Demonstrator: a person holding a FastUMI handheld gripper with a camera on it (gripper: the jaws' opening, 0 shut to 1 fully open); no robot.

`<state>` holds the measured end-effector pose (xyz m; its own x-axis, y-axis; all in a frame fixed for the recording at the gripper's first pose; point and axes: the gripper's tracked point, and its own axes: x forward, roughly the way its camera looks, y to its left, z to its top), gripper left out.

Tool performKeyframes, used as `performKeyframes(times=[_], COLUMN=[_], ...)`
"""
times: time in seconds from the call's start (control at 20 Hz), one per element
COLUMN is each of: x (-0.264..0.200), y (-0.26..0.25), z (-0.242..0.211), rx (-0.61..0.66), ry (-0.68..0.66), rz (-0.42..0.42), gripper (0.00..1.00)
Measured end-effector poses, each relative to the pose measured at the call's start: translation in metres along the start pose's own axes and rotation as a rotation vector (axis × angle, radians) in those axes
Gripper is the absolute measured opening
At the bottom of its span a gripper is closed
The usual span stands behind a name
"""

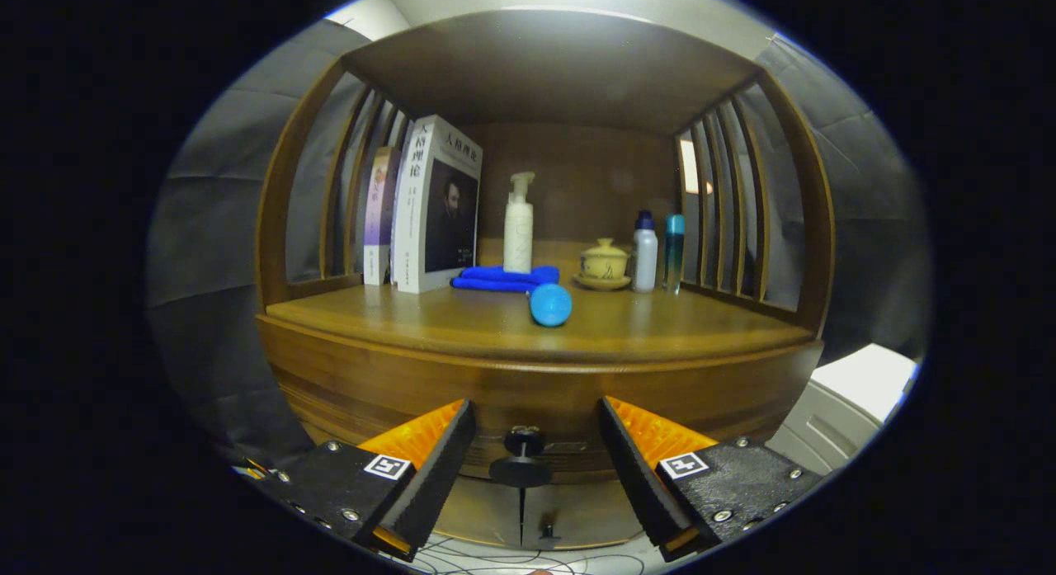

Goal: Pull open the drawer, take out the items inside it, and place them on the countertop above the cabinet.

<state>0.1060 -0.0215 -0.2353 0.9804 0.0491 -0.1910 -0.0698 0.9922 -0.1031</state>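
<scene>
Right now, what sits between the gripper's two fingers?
In the gripper view, the open gripper has the dark drawer knob between its fingers, untouched by either; it stands out from the cabinet's wooden drawer front.

I'm looking out from the camera riding on my gripper (536,455), facing forward along its spread fingers. It's sitting low and close to the cabinet (536,377) front, level with the drawer knob (521,459), and angling slightly upward across the countertop (627,323) toward the back panel.
</scene>
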Motion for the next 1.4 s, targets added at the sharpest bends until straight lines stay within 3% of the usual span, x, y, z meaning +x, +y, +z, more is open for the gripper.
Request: performKeyframes(times=[0.6, 0.75, 0.9, 1.15, 1.4], x=[-0.097, -0.124, -0.153, -0.174, -0.183], y=[-0.062, -0.068, -0.070, -0.039, 0.030], z=[0.168, 0.192, 0.206, 0.219, 0.202], rx=[0.000, 0.015, -0.056, -0.123, -0.020], ry=[-0.126, -0.129, -0.182, -0.193, -0.133], rz=[-0.051, -0.076, -0.117, -0.117, 0.053], gripper=[0.95, 0.95, 0.94, 0.94, 0.94])
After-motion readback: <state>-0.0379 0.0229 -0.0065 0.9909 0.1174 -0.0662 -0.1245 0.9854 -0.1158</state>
